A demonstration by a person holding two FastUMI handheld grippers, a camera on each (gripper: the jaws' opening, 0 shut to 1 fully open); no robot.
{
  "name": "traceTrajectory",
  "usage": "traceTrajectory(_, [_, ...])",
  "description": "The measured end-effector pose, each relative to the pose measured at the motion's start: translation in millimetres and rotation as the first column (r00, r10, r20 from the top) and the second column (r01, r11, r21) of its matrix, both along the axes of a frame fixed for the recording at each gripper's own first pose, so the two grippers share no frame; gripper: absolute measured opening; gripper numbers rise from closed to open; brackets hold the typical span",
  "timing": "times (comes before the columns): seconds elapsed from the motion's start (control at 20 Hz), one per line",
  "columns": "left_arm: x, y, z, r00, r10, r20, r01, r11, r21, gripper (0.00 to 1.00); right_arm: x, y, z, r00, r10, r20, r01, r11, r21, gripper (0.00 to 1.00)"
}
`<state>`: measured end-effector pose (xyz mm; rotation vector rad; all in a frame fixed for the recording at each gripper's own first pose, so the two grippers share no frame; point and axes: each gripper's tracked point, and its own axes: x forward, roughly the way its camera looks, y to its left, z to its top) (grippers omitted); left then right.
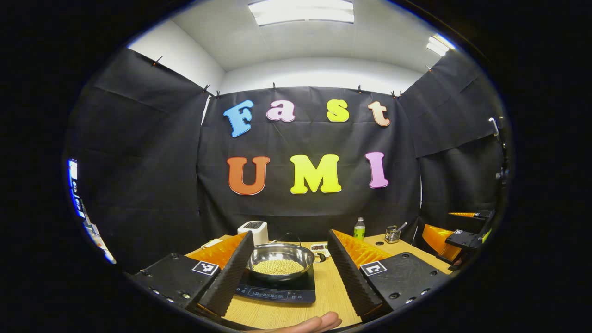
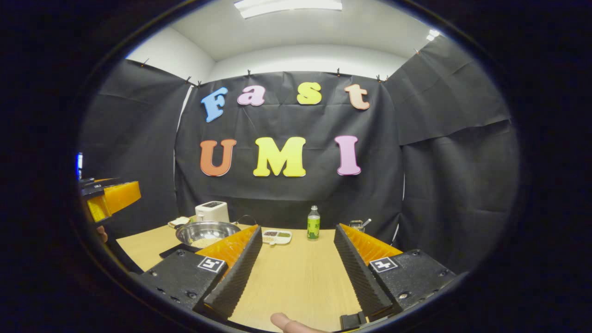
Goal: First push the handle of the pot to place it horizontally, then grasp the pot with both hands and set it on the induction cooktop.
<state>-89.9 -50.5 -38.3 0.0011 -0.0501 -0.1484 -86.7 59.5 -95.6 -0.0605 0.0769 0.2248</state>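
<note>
Fingertips of my hand (image 1: 319, 322) show at the lower edge of the left gripper view, nearest the lens. Beyond them, my left tongs (image 1: 286, 273) stand wide apart and hold nothing. Between their two fingers, straight ahead, the pot (image 1: 280, 262) sits upright on the induction cooktop (image 1: 277, 289), which rests on the counter (image 1: 333, 296). Pale grains fill the pot's bottom. Its handle (image 1: 321, 257) projects toward the right finger, roughly crosswise to my left tongs.

My right tongs (image 2: 293, 273) are likewise fully spread and empty above bare counter. From them, the pot lies ahead and to the left, just past the left finger. A green bottle (image 2: 313, 223) stands farther ahead, between the fingers.
</note>
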Motion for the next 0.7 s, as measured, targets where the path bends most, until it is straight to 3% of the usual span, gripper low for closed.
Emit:
traceTrajectory(0.65, [10, 8, -16, 0.999, 0.029, -0.037, -0.029, 0.999, 0.021, 0.95, 0, -22, 24, 0.997, -0.072, 0.035, 0.072, 0.997, -0.009, 0.97])
traceTrajectory(0.7, [11, 7, -17, 0.999, 0.030, -0.041, -0.029, 0.999, 0.021, 0.84, -1, -24, 26, 0.997, -0.074, 0.037, 0.075, 0.997, -0.009, 0.97])
